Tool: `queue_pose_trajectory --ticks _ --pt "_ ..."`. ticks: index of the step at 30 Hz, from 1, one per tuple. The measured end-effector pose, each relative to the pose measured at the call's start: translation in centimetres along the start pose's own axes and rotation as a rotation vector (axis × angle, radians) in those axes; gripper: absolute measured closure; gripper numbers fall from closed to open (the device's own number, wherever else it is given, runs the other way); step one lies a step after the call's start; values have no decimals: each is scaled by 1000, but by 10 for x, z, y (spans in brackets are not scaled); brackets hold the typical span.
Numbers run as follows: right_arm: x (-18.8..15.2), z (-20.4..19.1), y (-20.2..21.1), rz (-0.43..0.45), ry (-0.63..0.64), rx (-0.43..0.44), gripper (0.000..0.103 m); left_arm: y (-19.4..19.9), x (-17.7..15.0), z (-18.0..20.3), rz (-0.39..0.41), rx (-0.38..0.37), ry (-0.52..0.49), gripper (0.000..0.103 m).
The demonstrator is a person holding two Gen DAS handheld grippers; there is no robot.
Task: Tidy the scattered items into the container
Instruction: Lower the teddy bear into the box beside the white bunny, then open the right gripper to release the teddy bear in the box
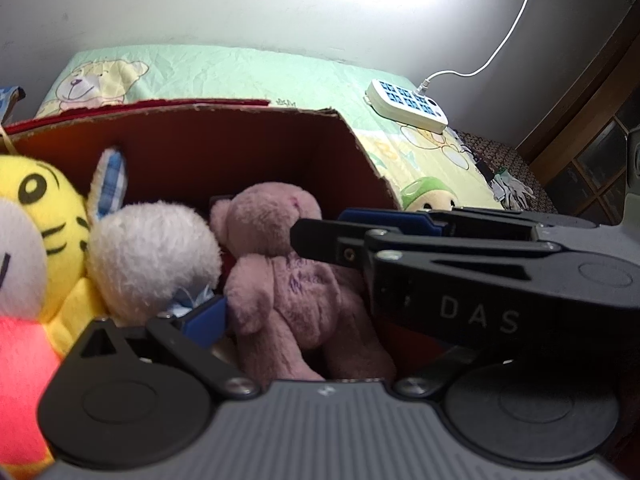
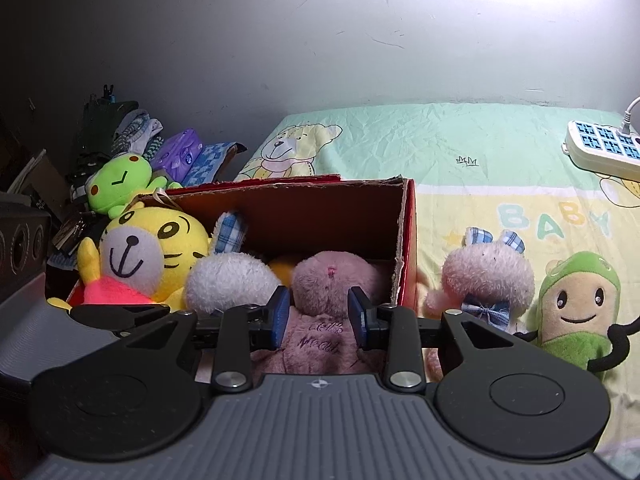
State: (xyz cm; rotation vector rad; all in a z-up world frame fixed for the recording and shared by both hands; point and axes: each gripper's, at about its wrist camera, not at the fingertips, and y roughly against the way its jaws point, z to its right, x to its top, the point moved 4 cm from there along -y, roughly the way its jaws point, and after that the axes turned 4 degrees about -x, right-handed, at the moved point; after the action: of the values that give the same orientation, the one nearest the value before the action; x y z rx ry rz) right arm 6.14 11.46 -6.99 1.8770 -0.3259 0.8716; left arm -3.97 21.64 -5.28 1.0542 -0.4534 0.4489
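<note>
A pale green bedsheet (image 2: 460, 148) printed with cartoon bears covered the bed under a grey wall, with a white power strip (image 2: 604, 152) at the right edge of the right wrist frame. At centre frame stood the red cardboard box (image 2: 408, 236), holding a yellow tiger plush (image 2: 140, 256) at its left, a white bunny (image 2: 228, 280) beside it, and the pink teddy bear (image 2: 332, 280) at lower centre, on whose neck the right gripper (image 2: 319, 316) had its blue pads pressed from both sides. In the left wrist view the left gripper (image 1: 320, 280) had its fingers spread wide around the same bear without touching it, while a pink bunny (image 2: 484, 276) and a green-hooded doll (image 2: 576, 300) lay on the sheet right of the box.
</note>
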Motion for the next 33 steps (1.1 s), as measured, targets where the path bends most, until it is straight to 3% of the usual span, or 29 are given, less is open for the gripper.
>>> queue_pose_trajectory --ticks 17,33 --pt "0 2 1 6 -19 24 69 3 -5 -2 -16 -3 41 1" --pt "-4 -4 2 24 48 4 69 13 -8 4 -26 112 -28 1"
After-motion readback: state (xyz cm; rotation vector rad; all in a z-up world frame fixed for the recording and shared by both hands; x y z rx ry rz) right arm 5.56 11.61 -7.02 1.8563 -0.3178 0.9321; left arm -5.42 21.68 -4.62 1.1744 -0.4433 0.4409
